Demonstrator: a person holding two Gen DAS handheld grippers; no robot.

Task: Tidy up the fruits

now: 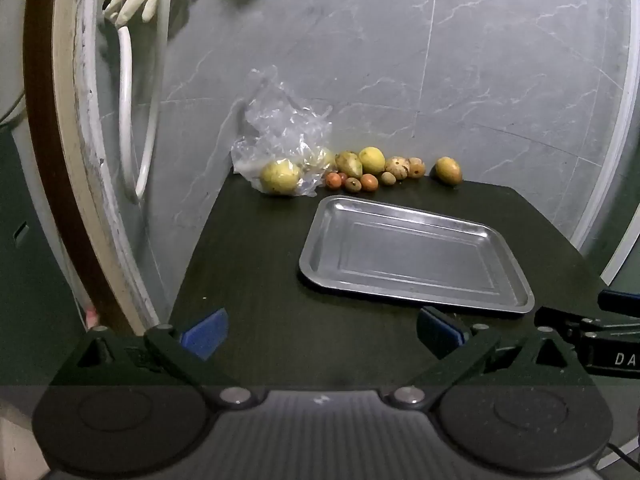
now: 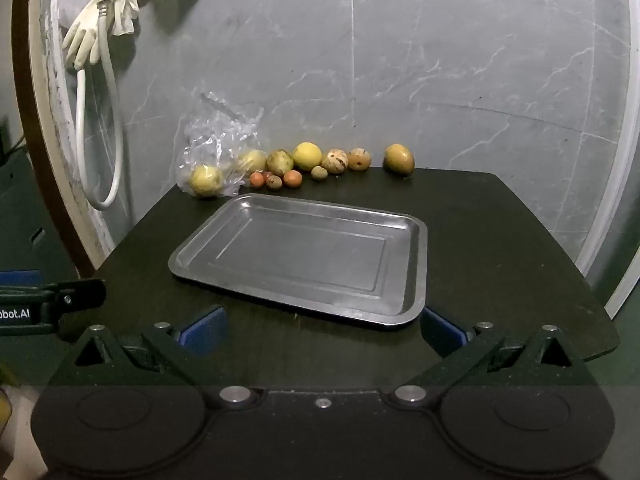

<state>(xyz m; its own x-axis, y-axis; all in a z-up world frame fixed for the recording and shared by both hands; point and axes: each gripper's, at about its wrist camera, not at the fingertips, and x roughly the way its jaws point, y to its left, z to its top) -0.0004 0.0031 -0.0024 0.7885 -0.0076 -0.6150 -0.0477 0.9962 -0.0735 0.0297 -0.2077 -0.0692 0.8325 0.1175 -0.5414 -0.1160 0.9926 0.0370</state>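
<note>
A: So, both sets of jaws stand wide apart and hold nothing, low at the near edge of the worktop [image 2: 500, 240]?

B: Yes. The left gripper [image 1: 320, 336] and right gripper [image 2: 322, 330] hang short of the empty steel tray [image 2: 416, 264]. The fruits [image 2: 307, 156] lie in a row along the wall behind it, one yellow fruit [image 2: 206, 180] in a crumpled plastic bag [image 2: 218, 132].

A: Best first pick?

B: I'd take the lone fruit [image 2: 399, 159] on the right: it's apart from the rest, so the jaws can straddle it cleanly. Squeeze gently; round fruit rolls.
</note>
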